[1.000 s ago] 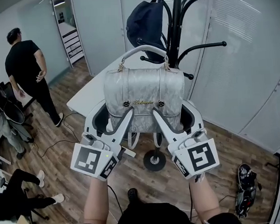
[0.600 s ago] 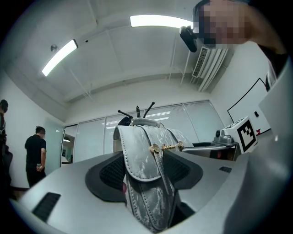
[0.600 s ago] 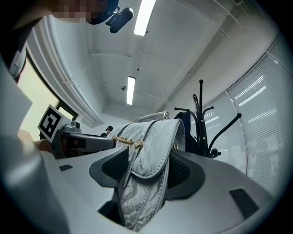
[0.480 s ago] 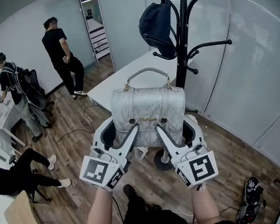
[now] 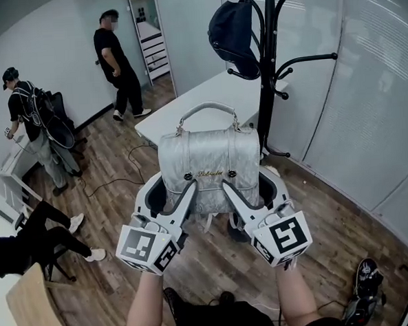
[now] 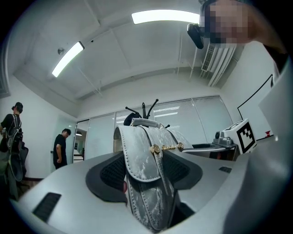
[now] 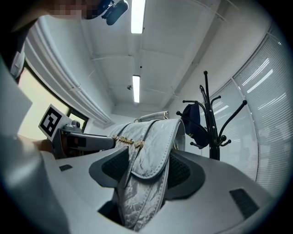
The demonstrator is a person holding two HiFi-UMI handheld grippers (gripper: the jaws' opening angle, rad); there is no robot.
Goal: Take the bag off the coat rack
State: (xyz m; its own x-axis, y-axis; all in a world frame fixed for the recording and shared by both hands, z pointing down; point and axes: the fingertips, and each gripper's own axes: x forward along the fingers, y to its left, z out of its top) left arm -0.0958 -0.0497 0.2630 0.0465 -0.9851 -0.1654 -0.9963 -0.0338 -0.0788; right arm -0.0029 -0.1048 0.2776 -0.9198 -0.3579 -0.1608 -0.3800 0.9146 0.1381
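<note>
A silver-grey handbag [image 5: 209, 162] with a curved top handle and gold clasps hangs in the air between my two grippers, clear of the black coat rack [image 5: 272, 65] behind it to the right. My left gripper [image 5: 170, 190] is shut on the bag's left side and my right gripper [image 5: 252, 185] on its right side. In the left gripper view the bag [image 6: 145, 178] fills the gap between the black pads [image 6: 112, 171]. In the right gripper view the bag [image 7: 145, 176] is likewise squeezed between the pads [image 7: 181, 172], with the rack [image 7: 210, 125] beyond.
A dark cap [image 5: 234, 33] hangs on a rack hook. A white table [image 5: 210, 100] stands behind the bag. Two people [image 5: 118, 61] stand at the far left and one sits [image 5: 29, 238] on the wooden floor. Glass partitions [image 5: 366, 114] run along the right; shoes [image 5: 363, 287] lie at bottom right.
The bag, gripped on both sides, has come away from the rack's hooks toward me. The rack now stands apart behind it, to the right.
</note>
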